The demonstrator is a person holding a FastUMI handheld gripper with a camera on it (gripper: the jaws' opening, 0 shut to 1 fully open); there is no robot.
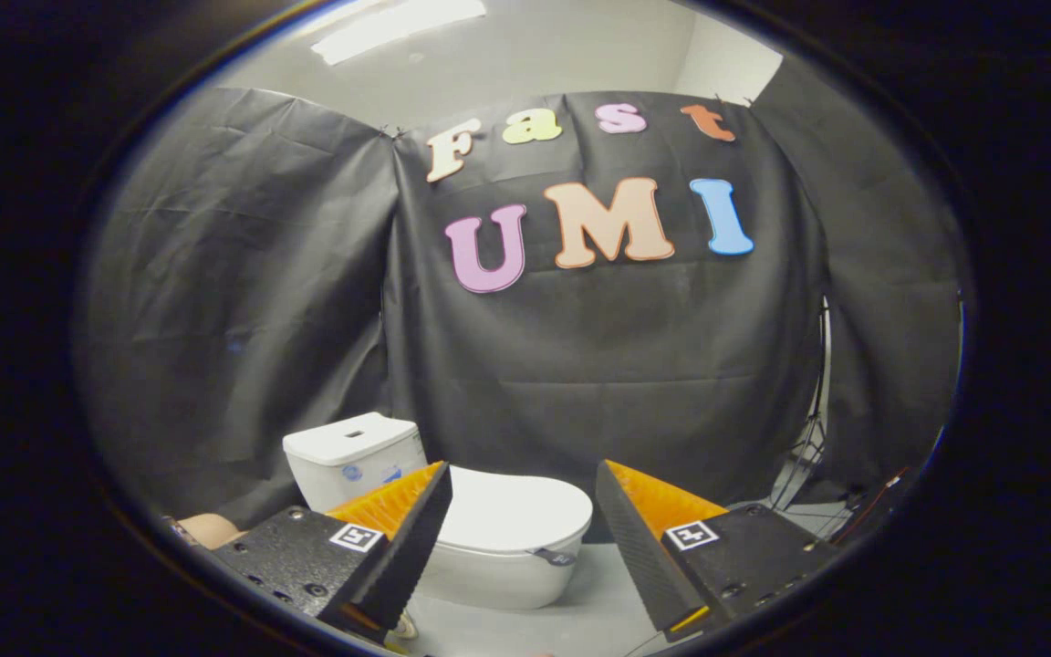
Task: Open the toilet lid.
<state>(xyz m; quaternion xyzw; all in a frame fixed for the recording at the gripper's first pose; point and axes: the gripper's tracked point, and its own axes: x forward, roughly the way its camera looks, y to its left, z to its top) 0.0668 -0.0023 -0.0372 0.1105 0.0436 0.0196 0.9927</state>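
- Your hand-held gripper (523, 525) hung wide open and empty, short of the toilet (489, 547).
- Beyond it, the toilet lid (512, 511) lay closed; lifting remained.

White toilet (498, 557) with lid (512, 511) closed flat over the bowl; a small dark tab (551, 556) is seen at the lid's front edge. The cistern (352, 456) stands behind, against the black cloth.
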